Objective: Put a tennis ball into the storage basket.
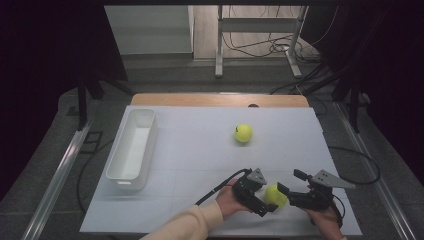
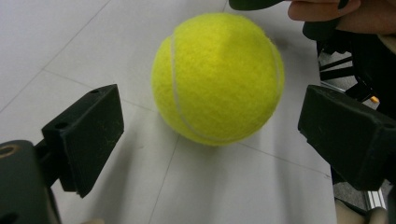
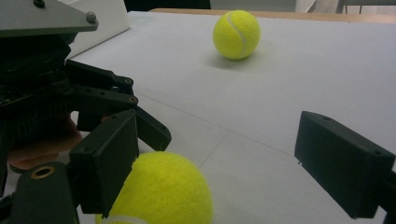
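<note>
Left gripper [image 1: 256, 196] jaws spread wide, near tennis ball [image 1: 275, 195] resting on table [image 1: 200, 145] between them, ungrasped. Right gripper [image 1: 295, 191] jaws also apart, at ball's 3 o'clock. Second ball [image 1: 243, 133] toward 12 o'clock. White bin [image 1: 131, 150] at 9 o'clock looked empty. Judged early: nothing lifted yet. Open surface between; near table edge close.

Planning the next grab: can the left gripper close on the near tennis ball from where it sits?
Probably yes. The left gripper is open, its jaws either side of the near tennis ball. The open right gripper crowds the ball's far side and might interfere.
</note>
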Available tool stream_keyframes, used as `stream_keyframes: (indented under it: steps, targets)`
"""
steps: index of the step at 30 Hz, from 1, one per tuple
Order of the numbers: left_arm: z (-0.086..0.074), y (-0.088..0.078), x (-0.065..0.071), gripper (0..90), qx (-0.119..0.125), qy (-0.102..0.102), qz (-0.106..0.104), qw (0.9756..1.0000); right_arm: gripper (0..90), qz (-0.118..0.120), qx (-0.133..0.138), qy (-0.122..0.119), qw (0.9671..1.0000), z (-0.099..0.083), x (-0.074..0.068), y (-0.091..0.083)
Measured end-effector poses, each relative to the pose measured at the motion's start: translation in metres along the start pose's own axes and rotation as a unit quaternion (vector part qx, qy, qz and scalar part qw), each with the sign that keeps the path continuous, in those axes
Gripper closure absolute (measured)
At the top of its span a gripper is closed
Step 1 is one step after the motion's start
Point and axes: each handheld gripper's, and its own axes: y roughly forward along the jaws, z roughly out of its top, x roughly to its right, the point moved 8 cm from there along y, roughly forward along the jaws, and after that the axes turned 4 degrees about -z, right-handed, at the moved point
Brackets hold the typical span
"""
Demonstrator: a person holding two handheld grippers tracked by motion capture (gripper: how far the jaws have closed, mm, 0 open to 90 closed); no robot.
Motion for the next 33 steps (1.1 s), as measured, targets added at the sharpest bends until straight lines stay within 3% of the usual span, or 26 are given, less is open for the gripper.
stream_keyframes:
  steps: [18,24,33]
  targets:
    - [0.011,0.014,0.003,8.4,-0.011,0.002,-0.001,0.9999,14.4,-0.003,0.001,0.001,1.0,0.0,0.001,-0.001]
    - [0.01,0.014,0.002,24.9,-0.016,-0.006,-0.004,0.9998,14.4,-0.004,0.0,0.001,1.0,0.0,0.002,-0.001]
    - [0.009,0.006,0.001,26.2,-0.027,-0.008,0.006,0.9996,14.5,-0.005,0.0,-0.001,1.0,-0.001,0.001,0.0]
